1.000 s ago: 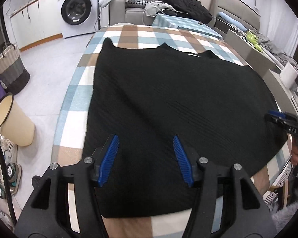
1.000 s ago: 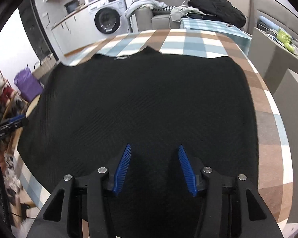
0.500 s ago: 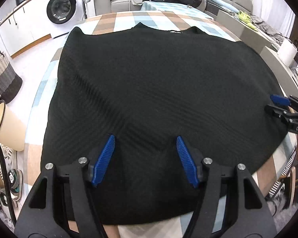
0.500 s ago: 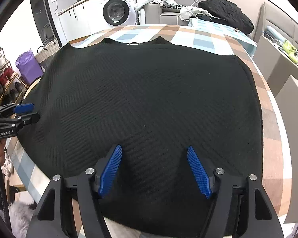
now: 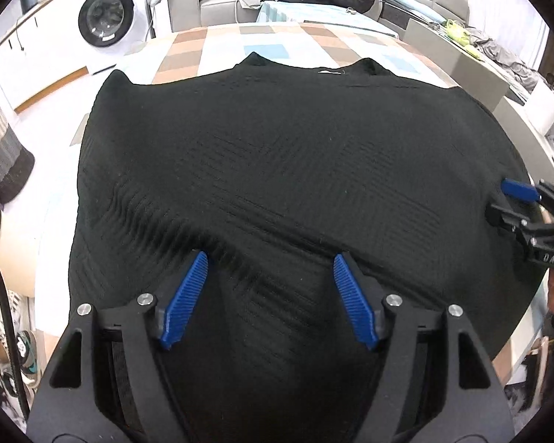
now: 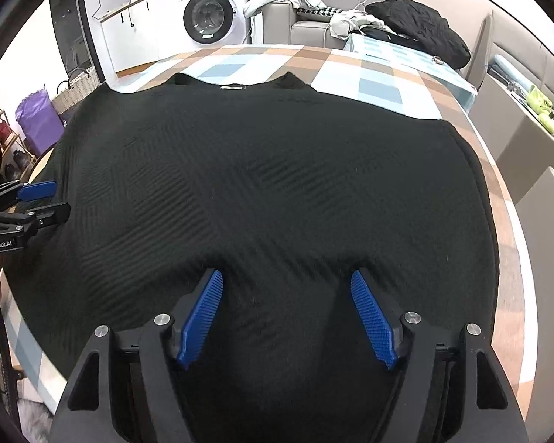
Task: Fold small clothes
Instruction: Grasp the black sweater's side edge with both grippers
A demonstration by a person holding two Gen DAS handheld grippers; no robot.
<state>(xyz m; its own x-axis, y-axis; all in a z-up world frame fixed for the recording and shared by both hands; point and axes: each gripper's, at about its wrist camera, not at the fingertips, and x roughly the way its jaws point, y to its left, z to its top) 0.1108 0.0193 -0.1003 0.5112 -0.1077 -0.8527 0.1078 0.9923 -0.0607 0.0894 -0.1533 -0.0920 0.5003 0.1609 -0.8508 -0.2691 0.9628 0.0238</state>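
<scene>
Garment: one black knit top [image 5: 295, 184], spread flat and filling the middle of both frames; its neckline with a small pale label lies at the upper centre.
Folds: a raised ripple in the knit runs across the lower middle of the left wrist view, just above the blue pads; the same bump shows above the pads in the right wrist view.
Table: one, covered by a checked cloth [image 5: 240, 42] in tan, blue and white, visible past the top's far edge and down the right side of the right wrist view.
Left gripper [image 5: 269, 295]: bottom centre of its own view, jaws spread wide over the hem area, two blue pads, nothing between them; cannot tell whether the tips touch the fabric. It shows again at the left edge of the right wrist view, by the top's side edge.
Right gripper [image 6: 286, 313]: bottom centre of its own view, jaws likewise wide apart over the knit, nothing held. It appears at the right edge of the left wrist view.
Washing machine [image 6: 210, 14]: one, white, upper left.
Sofa [image 6: 314, 26]: one, grey, top centre, with clothes heaped on it.
Basket [image 5: 3, 162]: one woven, left edge.
</scene>
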